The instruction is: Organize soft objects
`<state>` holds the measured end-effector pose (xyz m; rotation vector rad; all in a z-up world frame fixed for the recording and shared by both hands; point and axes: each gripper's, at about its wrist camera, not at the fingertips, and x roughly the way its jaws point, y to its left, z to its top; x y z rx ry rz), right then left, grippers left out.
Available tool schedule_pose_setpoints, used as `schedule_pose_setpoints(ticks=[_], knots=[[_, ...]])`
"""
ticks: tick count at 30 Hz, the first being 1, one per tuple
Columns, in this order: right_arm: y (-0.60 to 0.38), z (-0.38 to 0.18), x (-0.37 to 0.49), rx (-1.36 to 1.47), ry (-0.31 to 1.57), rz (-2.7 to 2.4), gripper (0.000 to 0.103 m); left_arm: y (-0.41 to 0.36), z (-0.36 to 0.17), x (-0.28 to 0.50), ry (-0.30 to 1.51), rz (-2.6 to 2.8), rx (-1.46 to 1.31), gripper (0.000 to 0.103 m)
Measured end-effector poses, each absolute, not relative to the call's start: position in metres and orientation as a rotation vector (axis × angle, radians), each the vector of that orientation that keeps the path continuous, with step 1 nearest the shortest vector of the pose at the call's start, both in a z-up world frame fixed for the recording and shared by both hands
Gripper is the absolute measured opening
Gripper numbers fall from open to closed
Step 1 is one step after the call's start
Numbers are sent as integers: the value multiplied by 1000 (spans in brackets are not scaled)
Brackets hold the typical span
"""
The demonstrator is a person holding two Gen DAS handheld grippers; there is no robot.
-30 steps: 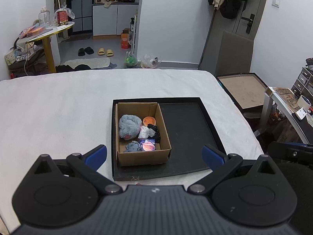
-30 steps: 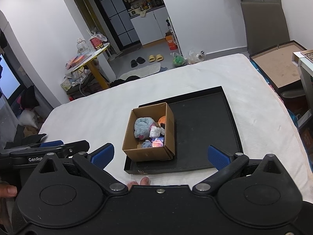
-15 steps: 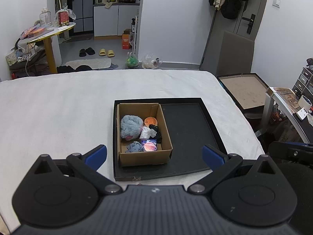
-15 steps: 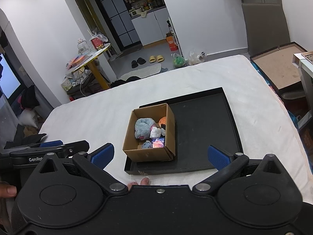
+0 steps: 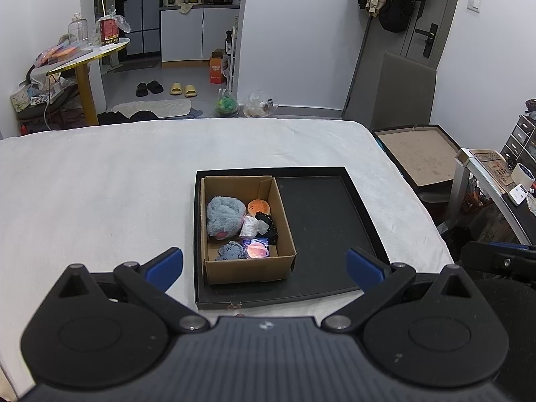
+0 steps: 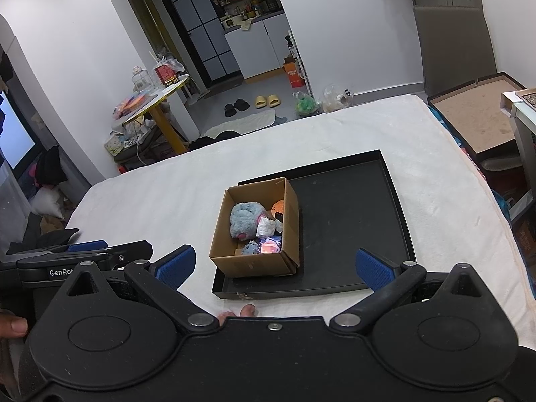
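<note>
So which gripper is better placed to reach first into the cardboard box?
Probably left: the left gripper points straight at the cardboard box, while the box sits left of centre for the right gripper. Both are open.

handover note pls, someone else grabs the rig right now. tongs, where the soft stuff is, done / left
Left tongs: open, empty, held back short of the tray.
Right tongs: open, empty, also short of it.
Cardboard box sits in the left half of the black tray on the white bed.
All soft items are in the box: big grey plush, small grey plush, orange bun toy, a pink one, white and black bits between.
Done: nothing visibly taken out.
Left: probably lift items out onto the bare right half.
</note>
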<state>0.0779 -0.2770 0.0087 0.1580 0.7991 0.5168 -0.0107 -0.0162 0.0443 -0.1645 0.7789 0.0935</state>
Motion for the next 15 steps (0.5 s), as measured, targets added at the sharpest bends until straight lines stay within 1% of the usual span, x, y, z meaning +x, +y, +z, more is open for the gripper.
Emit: schedule_pose_setpoints(ticks=[15], knots=[[-278, 9, 78, 158, 800, 514, 103, -20, 45, -10, 777, 98, -153, 103]])
